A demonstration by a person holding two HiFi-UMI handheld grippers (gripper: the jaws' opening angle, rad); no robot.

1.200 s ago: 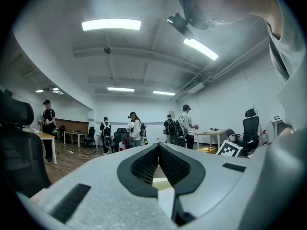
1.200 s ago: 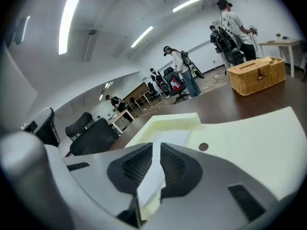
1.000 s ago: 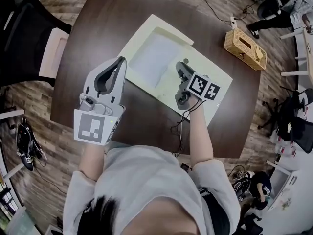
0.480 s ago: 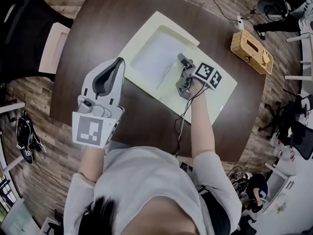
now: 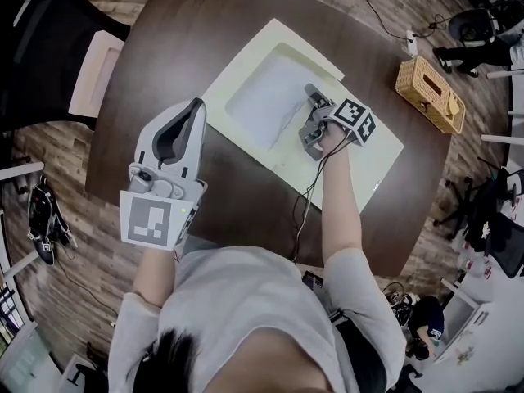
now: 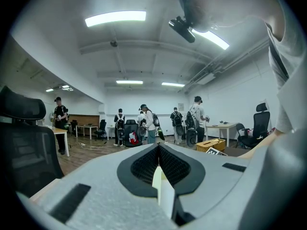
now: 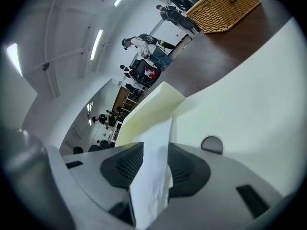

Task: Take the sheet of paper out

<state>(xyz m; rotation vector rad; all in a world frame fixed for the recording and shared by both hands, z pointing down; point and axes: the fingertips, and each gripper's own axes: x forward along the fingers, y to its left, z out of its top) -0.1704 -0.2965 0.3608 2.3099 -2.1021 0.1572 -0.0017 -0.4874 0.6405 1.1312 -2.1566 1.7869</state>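
Observation:
A pale cream folder lies open on the dark round table, with a white sheet of paper in its pocket. My right gripper rests low on the folder at the sheet's right edge. In the right gripper view the sheet stands on edge between the jaws of that gripper; they have just been opening and the pads stand clear of it. My left gripper is at the folder's left corner. In the left gripper view this gripper is shut on a thin cream folder edge.
A wicker basket sits at the table's far right, also seen as the wicker basket beyond the folder. A black office chair stands to the left. A cable trails from my right gripper. Several people stand far off.
My right gripper has dropped onto the folder, rolled, and moved toward the sheet. The left gripper has stayed at the folder's corner.

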